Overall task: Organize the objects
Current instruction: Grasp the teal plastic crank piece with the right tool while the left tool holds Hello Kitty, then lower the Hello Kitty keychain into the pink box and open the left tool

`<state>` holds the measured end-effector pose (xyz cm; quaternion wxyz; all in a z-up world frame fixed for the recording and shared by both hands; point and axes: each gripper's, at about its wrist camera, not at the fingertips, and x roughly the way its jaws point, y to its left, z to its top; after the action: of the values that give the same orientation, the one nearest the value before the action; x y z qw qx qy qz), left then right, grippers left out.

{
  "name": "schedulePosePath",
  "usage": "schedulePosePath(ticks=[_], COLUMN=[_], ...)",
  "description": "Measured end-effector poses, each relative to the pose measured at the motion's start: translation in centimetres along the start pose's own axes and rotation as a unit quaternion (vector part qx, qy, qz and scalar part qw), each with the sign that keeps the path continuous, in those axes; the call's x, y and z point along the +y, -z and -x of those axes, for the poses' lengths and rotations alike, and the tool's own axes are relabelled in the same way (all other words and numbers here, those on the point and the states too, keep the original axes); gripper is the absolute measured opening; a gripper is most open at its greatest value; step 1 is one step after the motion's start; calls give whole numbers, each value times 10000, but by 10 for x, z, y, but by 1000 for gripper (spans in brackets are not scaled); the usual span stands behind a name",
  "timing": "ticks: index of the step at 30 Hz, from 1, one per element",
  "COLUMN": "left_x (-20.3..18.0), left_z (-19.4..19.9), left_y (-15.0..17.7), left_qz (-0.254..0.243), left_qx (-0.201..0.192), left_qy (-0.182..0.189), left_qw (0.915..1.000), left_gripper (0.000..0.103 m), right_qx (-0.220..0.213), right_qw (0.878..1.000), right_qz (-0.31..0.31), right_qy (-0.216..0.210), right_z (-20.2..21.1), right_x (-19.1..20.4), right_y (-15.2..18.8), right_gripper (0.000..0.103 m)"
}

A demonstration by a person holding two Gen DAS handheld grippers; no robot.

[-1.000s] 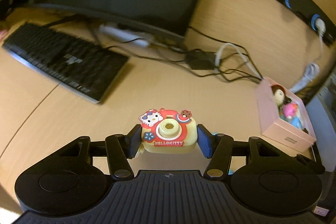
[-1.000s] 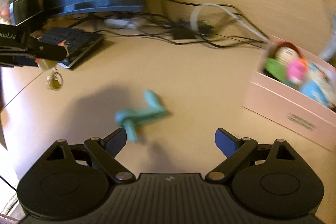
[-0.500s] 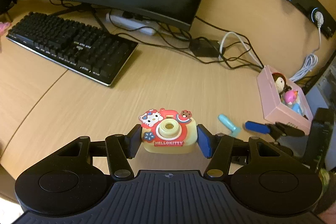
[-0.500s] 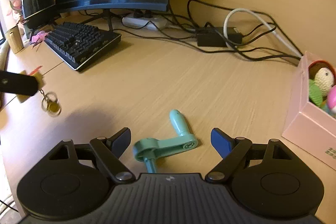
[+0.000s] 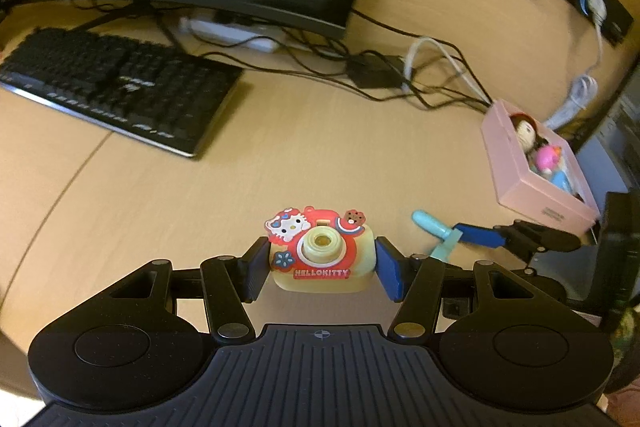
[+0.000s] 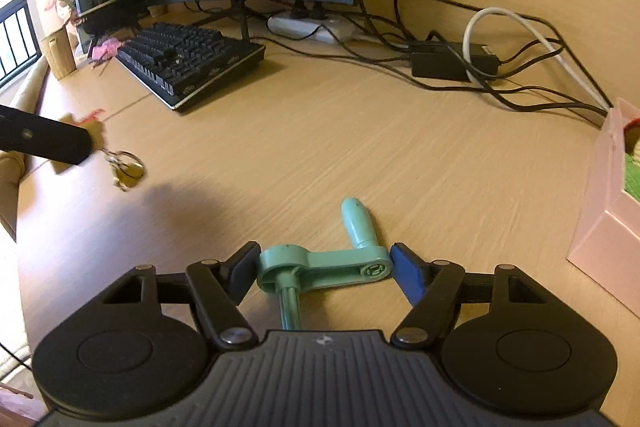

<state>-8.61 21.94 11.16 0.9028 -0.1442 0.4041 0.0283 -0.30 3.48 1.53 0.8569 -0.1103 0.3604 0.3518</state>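
With the left gripper (image 5: 322, 269) clamping the Hello Kitty toy camera (image 5: 320, 251) aloft, the right gripper (image 6: 323, 265) is pinching the green crank handle (image 6: 326, 263) mid-surface; squeeze its flat arm squarely before lifting toward the pink box (image 6: 608, 215).

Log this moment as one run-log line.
left gripper: shut on toy camera | right gripper: shut on green crank | pink box: holds toys

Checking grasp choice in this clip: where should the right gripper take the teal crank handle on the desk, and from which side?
Best on the flat arm of the teal crank handle, squeezing its two rounded ends, coming from above. It lies flat on the desk, knob pointing away and shaft toward the camera, so only the arm offers opposing faces. The right gripper already brackets it.
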Motion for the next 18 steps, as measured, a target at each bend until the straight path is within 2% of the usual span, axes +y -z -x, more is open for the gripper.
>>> schedulePosePath(ticks=[3, 7, 11, 18], left_x=[-18, -47, -76, -129], left_z=[-9, -21, -36, -59], left_y=[1, 4, 3, -12], left_qz=[-380, -904, -1281, -1878], left_qx=[145, 355, 527, 672], left_qy=[207, 589, 1075, 1806], left_qw=[9990, 9935, 9845, 9631], left_gripper=[60, 60, 60, 60], right_qx=[-92, -199, -306, -545], right_qw=[9999, 9990, 9954, 9797], right_qz=[-93, -233, -529, -1204], right_qy=[67, 339, 734, 1507], right_z=[19, 54, 94, 162], right_x=[0, -8, -21, -49], right_y=[3, 11, 20, 42], right_gripper=[71, 71, 71, 71])
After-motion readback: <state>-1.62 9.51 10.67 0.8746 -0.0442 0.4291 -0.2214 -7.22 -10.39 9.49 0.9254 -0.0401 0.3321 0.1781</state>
